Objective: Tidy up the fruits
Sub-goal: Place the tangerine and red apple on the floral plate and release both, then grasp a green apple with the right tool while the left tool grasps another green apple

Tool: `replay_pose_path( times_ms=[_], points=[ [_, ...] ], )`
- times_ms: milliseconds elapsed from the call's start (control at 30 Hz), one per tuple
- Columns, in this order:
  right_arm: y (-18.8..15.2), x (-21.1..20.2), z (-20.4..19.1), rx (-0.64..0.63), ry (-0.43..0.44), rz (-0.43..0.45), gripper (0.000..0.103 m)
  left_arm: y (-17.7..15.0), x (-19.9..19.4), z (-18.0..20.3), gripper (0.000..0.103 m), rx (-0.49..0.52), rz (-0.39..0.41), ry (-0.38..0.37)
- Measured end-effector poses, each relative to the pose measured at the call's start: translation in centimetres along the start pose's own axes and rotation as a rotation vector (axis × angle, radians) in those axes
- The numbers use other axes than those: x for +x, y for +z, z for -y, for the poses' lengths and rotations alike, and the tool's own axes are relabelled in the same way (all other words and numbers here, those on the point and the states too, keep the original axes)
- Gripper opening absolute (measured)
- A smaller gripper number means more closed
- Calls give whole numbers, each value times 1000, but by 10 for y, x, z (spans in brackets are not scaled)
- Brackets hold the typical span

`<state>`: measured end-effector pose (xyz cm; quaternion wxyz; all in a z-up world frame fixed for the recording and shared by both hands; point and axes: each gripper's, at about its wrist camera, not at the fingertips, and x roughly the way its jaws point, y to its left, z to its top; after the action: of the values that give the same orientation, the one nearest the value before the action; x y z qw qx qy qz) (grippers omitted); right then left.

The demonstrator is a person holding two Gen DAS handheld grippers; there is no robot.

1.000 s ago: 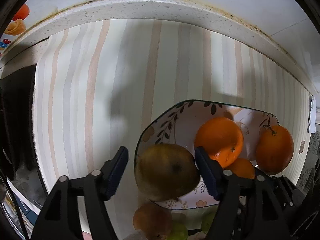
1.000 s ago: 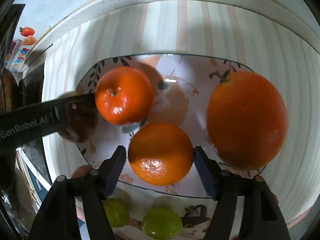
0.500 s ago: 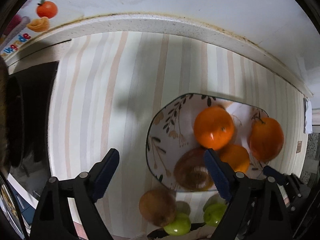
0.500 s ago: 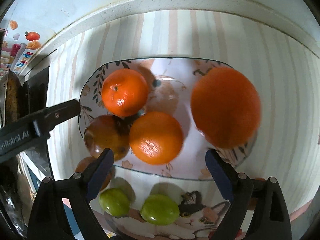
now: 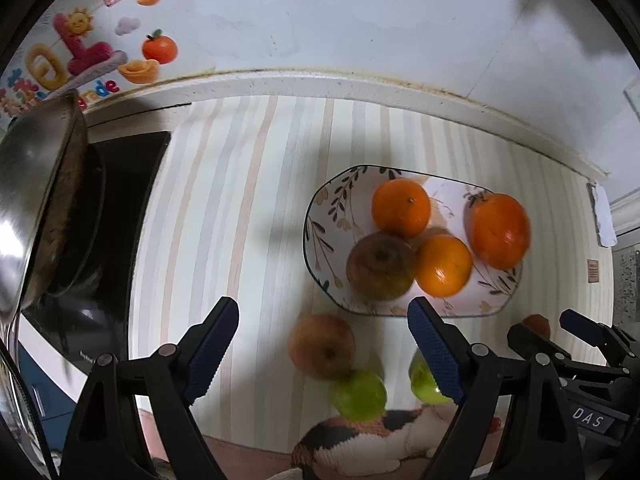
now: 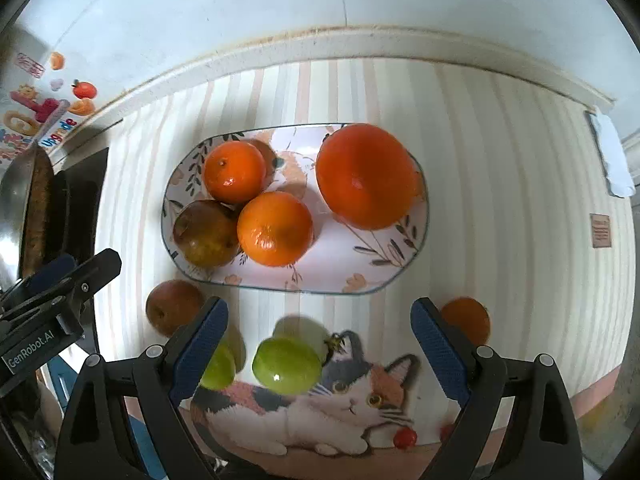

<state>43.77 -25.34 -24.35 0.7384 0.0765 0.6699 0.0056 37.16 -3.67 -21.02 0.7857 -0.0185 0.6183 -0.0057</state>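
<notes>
While both tongs hang wide open with nothing in them, left tongs point(image 5: 323, 342) and right tongs point(image 6: 319, 342), the plate point(image 6: 384, 268) holds three oranges point(image 6: 274, 229) and a brownish apple point(image 6: 205, 233). Another apple point(image 6: 172, 307), two green fruits point(image 6: 286, 365) and a small orange point(image 6: 468, 318) sit on the table point(image 6: 500, 184) just beside it
</notes>
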Motion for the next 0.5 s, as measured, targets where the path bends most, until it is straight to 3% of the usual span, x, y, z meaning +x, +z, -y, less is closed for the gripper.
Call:
replay_pose_path(
  times_ms=[200, 500],
  points=[
    [-26, -37, -5, -17, -17, 93, 95, -24, -28, 11, 87, 48, 81, 33],
    [-62, -89, -9, -22, 1, 191, 95, -56, -68, 13, 86, 30, 131, -20]
  ],
)
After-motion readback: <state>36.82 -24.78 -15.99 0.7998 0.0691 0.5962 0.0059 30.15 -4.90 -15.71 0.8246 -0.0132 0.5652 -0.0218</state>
